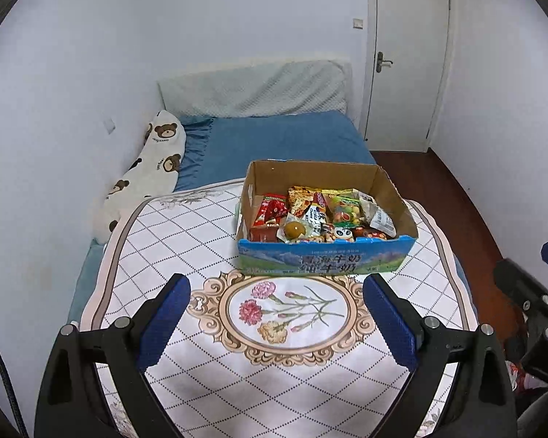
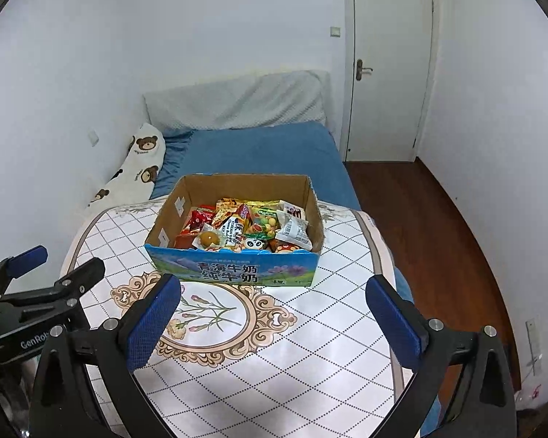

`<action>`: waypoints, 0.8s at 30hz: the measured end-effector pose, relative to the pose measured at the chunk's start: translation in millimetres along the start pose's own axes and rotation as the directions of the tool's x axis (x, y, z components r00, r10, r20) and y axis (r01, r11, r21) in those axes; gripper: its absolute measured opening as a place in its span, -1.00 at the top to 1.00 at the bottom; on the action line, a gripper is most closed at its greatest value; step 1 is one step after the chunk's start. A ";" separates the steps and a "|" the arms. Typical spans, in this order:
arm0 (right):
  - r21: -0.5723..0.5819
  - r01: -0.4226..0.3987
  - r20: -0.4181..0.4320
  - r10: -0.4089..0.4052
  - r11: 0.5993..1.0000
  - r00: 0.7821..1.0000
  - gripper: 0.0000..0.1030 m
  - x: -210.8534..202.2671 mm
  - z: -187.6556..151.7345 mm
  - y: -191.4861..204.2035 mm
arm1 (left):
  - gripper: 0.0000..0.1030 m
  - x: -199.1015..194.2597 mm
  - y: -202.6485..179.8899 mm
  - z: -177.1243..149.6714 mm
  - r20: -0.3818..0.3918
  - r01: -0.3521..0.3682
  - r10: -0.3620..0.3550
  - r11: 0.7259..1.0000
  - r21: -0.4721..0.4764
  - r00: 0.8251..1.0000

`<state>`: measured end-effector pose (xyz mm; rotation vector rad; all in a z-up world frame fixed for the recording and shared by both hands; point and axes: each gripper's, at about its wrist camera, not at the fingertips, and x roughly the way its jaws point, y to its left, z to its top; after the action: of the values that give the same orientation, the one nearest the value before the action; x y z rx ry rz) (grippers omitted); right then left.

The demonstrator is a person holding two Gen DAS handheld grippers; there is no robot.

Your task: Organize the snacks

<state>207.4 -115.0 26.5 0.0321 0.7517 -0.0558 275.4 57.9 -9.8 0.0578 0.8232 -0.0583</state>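
Snacks [image 1: 318,215] piled in box [image 1: 325,259] on cloth [image 1: 186,230]. Light, crinkly, prob. slippery; pinch by sealed edges. L gripper [image 1: 276,312] & R gripper [image 2: 274,314] spread wide, empty, short of box.

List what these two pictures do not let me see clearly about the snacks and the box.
- Lower snacks in the cardboard box: buried under the top packets, both views.
- Box floor: covered by snacks.
- Small print on the white packet: too small.
- Right gripper in the left wrist view: cut off by the edge.
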 end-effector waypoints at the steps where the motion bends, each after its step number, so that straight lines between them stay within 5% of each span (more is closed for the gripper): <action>1: 0.000 0.000 0.006 0.000 1.000 1.000 -1.00 -4.8 -0.5 -0.5 | -0.88 -2.5 0.7 -1.8 0.002 0.005 -0.005 1.000 -0.001 1.000; 14: -0.013 0.007 0.059 -0.006 1.000 0.998 -1.00 -33.6 -2.7 0.5 | -0.88 -34.4 8.4 -11.9 0.056 0.005 -0.003 0.999 -0.031 0.998; 24: 0.005 0.037 0.038 -0.037 0.999 0.999 -1.00 -6.1 3.0 -9.1 | -0.99 -10.4 3.9 -4.5 0.056 0.002 0.000 0.999 -0.036 0.998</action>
<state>204.4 -124.0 32.7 0.0213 0.7145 -0.0931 265.3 62.4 -5.2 0.0215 0.7675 -0.0453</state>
